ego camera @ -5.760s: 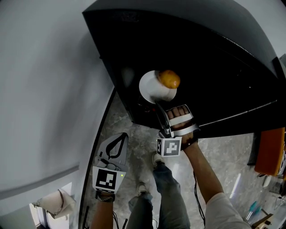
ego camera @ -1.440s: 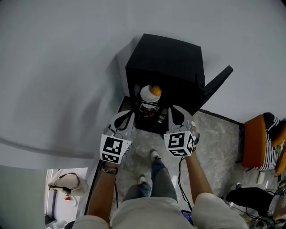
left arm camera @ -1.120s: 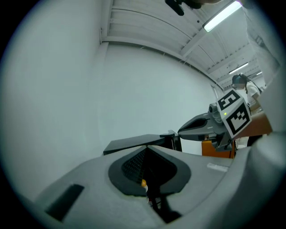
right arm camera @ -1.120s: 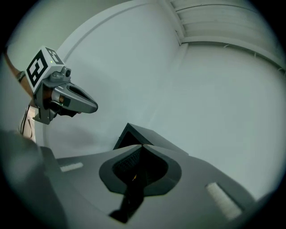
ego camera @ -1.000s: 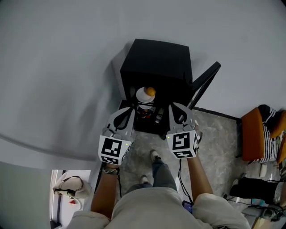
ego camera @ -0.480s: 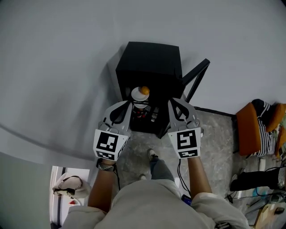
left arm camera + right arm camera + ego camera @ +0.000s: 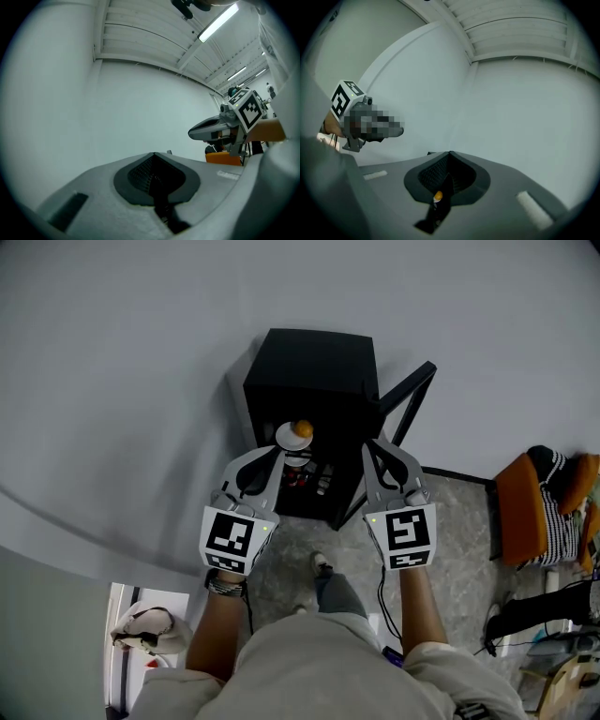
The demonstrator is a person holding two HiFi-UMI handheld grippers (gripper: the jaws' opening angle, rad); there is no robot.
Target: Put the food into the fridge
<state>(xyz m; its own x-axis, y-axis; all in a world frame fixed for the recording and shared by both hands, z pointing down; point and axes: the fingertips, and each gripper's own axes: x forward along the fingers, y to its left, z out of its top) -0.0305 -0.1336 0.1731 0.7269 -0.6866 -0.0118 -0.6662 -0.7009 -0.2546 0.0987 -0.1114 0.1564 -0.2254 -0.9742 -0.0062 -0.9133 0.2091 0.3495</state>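
A black mini fridge (image 7: 314, 362) stands against the grey wall with its door (image 7: 405, 401) swung open to the right. On its upper shelf sits a white plate (image 7: 288, 438) with an orange round food (image 7: 302, 428) on it. Both grippers hover in front of the fridge, apart from it. My left gripper (image 7: 266, 455) is shut and holds nothing; its jaws (image 7: 154, 157) point at the bare wall. My right gripper (image 7: 376, 445) is also shut and holds nothing. A speck of the orange food (image 7: 438, 194) shows through the slit below its jaws.
Small bottles or cans (image 7: 309, 475) stand on the fridge's lower shelf. An orange chair (image 7: 520, 512) with striped cloth is at the right. A white bag (image 7: 141, 629) lies at the lower left. The person's shoe (image 7: 321, 565) is on the grey stone floor.
Both grippers have drawn back a little from the fridge, the right one drifting rightward. The plate with the orange food, held by the right gripper at first, now rests inside the fridge.
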